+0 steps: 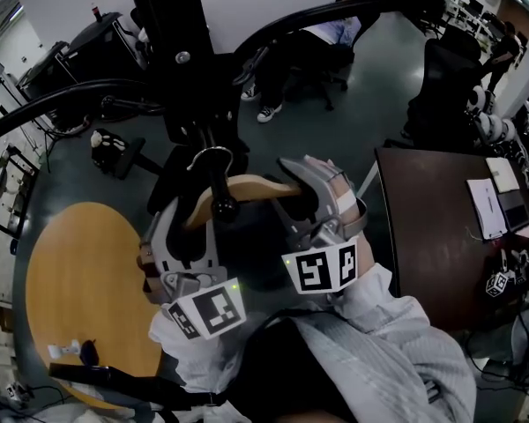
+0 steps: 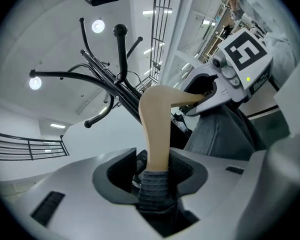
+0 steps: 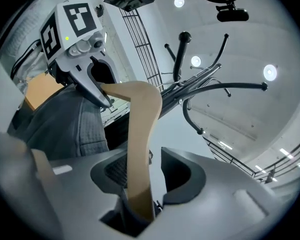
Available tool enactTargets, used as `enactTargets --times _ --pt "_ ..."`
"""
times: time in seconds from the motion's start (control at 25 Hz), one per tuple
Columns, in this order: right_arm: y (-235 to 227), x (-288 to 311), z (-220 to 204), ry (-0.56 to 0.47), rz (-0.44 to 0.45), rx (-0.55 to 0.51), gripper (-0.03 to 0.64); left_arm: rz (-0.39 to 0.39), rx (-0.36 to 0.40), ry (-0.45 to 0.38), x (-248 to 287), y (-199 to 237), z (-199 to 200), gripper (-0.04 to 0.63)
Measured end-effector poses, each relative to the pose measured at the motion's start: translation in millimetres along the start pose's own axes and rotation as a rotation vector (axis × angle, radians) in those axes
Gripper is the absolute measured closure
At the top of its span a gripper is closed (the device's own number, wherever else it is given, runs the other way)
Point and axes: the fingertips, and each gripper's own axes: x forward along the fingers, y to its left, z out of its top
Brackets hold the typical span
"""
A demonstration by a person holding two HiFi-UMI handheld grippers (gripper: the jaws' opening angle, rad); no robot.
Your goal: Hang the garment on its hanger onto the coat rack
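A wooden hanger [image 1: 256, 188] carries a dark grey garment [image 2: 215, 129] that droops below it. Its metal hook [image 1: 213, 154] is close against the black coat rack [image 1: 181, 60] pole; whether it rests on a rack arm I cannot tell. My left gripper [image 1: 187, 236] is shut on the hanger's left arm [image 2: 155, 129], just above the garment's ribbed collar [image 2: 154, 184]. My right gripper [image 1: 304, 203] is round the other arm [image 3: 140, 134]; the wood lies against one pad and a gap shows at the other, so it is open. The rack's curved arms [image 3: 225, 86] spread overhead.
A round wooden table [image 1: 79, 271] stands low on the left. A dark desk [image 1: 432, 227] with papers is on the right. A seated person [image 1: 335, 33] and office chairs are beyond the rack. Black rack arms [image 1: 62, 100] sweep left and right.
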Motion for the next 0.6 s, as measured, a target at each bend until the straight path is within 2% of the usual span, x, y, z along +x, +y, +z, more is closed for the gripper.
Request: enactTargets --times 0.24,0.36,0.44,0.6 --pt "11 -25 18 -0.031 0.083 0.026 0.425 -0.004 -0.01 -0.044 -21 1 11 0.4" --pt "14 -42 21 -0.02 0.067 0.004 0.417 0.031 -0.005 -0.077 -37 0 19 0.393" --pt "13 -54 25 -0.022 0.052 0.025 0.416 0.051 -0.003 -0.098 -48 -2 24 0.393" --pt "20 -80 32 -0.007 0.046 0.044 0.417 0.058 -0.038 -0.14 -73 -9 34 0.393"
